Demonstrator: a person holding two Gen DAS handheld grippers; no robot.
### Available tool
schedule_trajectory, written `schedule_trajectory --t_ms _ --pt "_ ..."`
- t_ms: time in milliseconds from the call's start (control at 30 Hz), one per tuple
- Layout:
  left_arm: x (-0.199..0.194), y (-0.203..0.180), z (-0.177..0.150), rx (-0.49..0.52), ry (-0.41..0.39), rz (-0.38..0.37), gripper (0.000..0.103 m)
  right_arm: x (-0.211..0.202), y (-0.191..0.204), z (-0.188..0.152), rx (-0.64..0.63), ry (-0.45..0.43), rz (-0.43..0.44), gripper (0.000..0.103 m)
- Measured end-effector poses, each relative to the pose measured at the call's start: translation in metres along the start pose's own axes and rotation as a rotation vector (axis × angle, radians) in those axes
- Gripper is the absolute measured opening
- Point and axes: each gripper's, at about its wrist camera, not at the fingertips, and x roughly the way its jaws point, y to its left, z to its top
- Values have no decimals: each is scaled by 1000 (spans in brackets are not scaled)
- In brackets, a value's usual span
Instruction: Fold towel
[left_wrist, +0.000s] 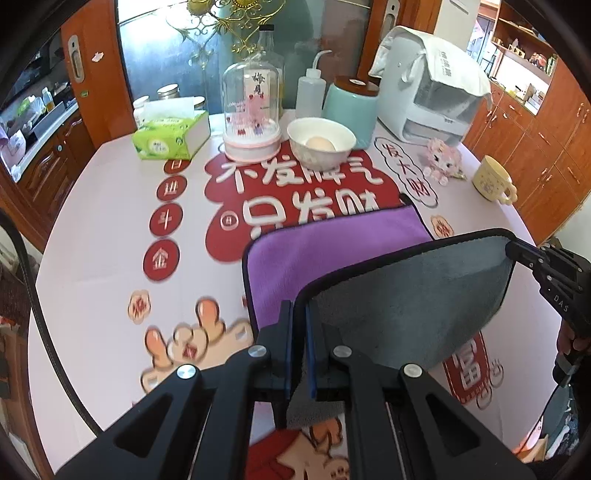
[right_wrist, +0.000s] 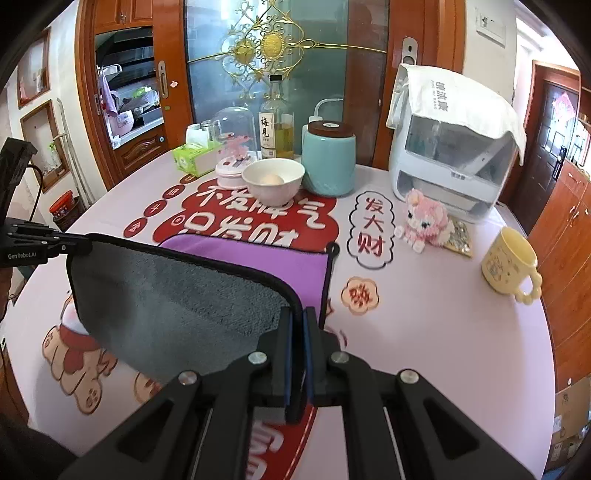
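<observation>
On the pink printed table (left_wrist: 92, 221) by wooden cabinets (left_wrist: 546, 147), my left gripper (left_wrist: 299, 332) and right gripper (right_wrist: 297, 336) each pinch a near corner of the towel (left_wrist: 332, 243), grey side lifted over purple.

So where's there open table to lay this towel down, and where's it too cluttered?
Open table lies right of the towel, between it and the yellow mug, and left of it toward the red circle prints. The far edge is crowded: tissue box, glass dome, bowl, teal canister, white appliance.
</observation>
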Motion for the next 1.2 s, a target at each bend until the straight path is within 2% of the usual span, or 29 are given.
schedule_trajectory --t_ms 367,700,800,867,900,933,1000,1067,1133,1200 --pt "62 21 46 -41 12 24 4 66 -19 36 19 -1 -12 5" --pt "117 34 56 -85 78 60 6 130 -29 44 16 54 7 5" --pt "125 36 56 -93 93 78 9 143 -31 42 25 67 18 6" --pt "129 37 57 -95 101 87 14 147 -31 40 36 73 19 6" --pt "130 38 58 -99 102 92 20 149 -32 40 43 80 18 7" --pt "130 39 58 -104 102 98 27 150 -32 40 49 85 18 8" --pt "130 40 59 -118 98 117 34 152 -33 39 56 89 9 11" --pt "127 41 60 -128 95 126 35 152 -35 39 67 89 -7 19" --pt "123 41 60 -138 91 131 36 151 -39 39 88 90 -20 36" --pt "117 39 59 -141 87 142 41 147 -41 40 103 88 -26 39"
